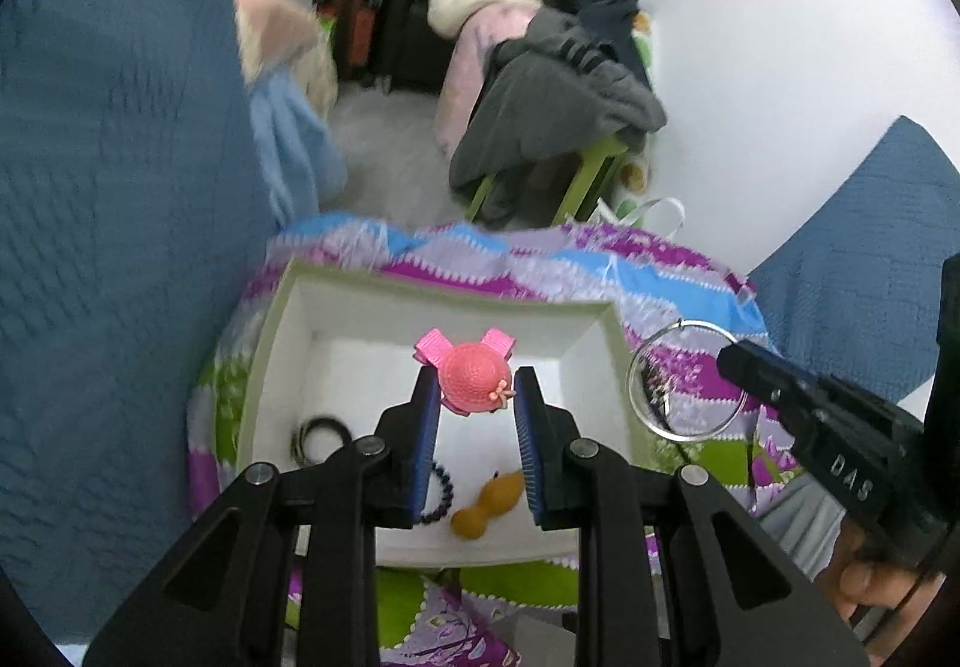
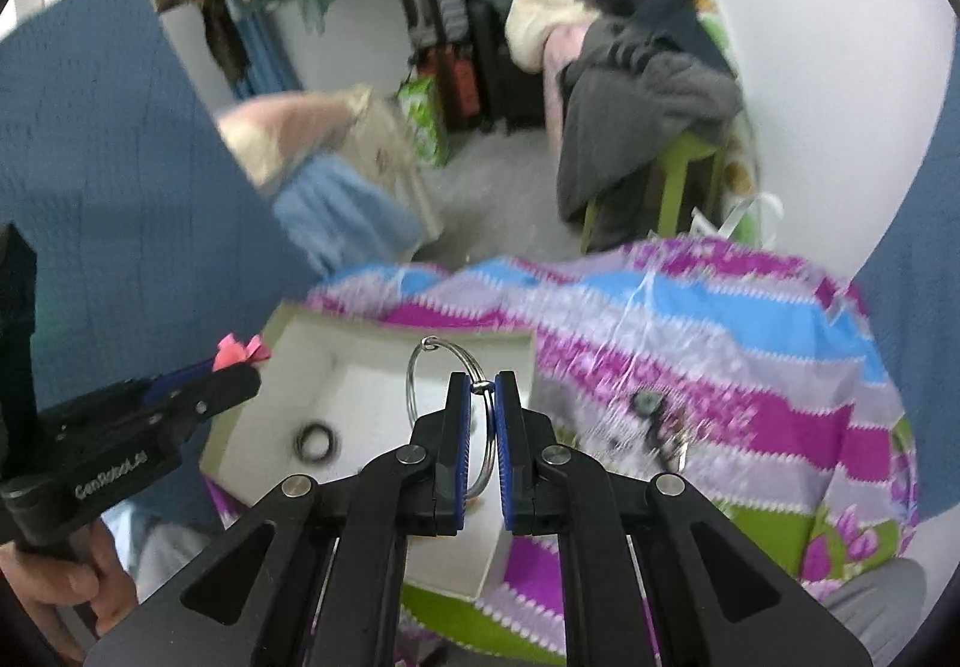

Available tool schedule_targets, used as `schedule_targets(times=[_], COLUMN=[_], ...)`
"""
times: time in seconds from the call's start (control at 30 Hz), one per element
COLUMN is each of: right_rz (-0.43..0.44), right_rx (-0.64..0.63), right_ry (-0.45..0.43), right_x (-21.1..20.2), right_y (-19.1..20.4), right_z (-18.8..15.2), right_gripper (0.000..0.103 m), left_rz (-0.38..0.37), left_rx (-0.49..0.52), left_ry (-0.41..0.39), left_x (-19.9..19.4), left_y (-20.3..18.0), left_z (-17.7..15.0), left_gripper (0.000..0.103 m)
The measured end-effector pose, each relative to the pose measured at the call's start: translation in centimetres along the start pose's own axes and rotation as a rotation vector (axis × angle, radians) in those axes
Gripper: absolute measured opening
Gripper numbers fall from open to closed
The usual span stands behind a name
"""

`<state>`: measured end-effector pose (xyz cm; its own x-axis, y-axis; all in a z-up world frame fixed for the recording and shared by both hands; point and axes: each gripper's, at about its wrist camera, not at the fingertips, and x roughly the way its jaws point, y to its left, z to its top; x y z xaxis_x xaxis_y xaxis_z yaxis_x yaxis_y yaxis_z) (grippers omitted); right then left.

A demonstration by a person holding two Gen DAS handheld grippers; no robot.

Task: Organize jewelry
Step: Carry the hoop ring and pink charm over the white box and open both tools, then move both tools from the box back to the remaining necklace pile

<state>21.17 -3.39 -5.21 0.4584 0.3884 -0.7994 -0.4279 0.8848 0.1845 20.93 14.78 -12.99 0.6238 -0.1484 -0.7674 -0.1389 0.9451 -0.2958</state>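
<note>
Here the left gripper (image 1: 477, 397) hangs over the white box (image 1: 288, 343), its blue pads pinching a pink hat-shaped hair clip (image 1: 474, 376) above the box's far side. Inside, a dark ring (image 1: 318, 436) lies near the left wall, and a beaded bracelet (image 1: 438, 493) and an amber piece (image 1: 486, 505) lie toward the near edge. The right gripper (image 2: 481, 388) is clamped on a thin silver hoop (image 2: 447, 403), held just past the box's right wall over the striped cloth (image 2: 690, 319).
</note>
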Motion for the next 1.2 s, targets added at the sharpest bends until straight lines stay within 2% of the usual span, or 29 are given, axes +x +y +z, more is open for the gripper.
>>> schedule_targets(times=[0.23,0.37,0.5,0.57,0.63,0.9,1.2], right_rz=[0.010,0.046,0.070,0.079,0.084,0.104,0.094], right_rx=[-0.026,-0.022,-0.026,-0.025,-0.021,-0.018,-0.005], right_ry=[0.078,0.108,0.111,0.098,0.079,-0.023,-0.118], right_x=[2.7,3.7,3.5,2.9,2.2,-2.4,-6.6], right_y=[1.6,2.0,2.1,1.9,1.7,0.0,-3.8], right_z=[-2.3,-2.9,-2.9,-2.5,-2.0,0.1,1.2], right_gripper=[0.007,0.008,0.009,0.009,0.010,0.013,0.013], left_rz=[0.008,0.014,0.024,0.035,0.046,0.054,0.026], left_rx=[-0.012,-0.011,-0.016,-0.027,-0.040,-0.022,0.012], left_ry=[0.059,0.086,0.077,0.083,0.079,0.013,-0.053], left_x=[2.1,2.8,2.5,2.5,2.4,-0.1,-2.1], left_y=[1.6,2.0,2.1,2.1,2.1,-0.4,-4.7], left_z=[-1.9,-2.7,-2.9,-2.8,-2.7,-1.5,-0.3], left_gripper=[0.025,0.025,0.026,0.030,0.041,0.041,0.041])
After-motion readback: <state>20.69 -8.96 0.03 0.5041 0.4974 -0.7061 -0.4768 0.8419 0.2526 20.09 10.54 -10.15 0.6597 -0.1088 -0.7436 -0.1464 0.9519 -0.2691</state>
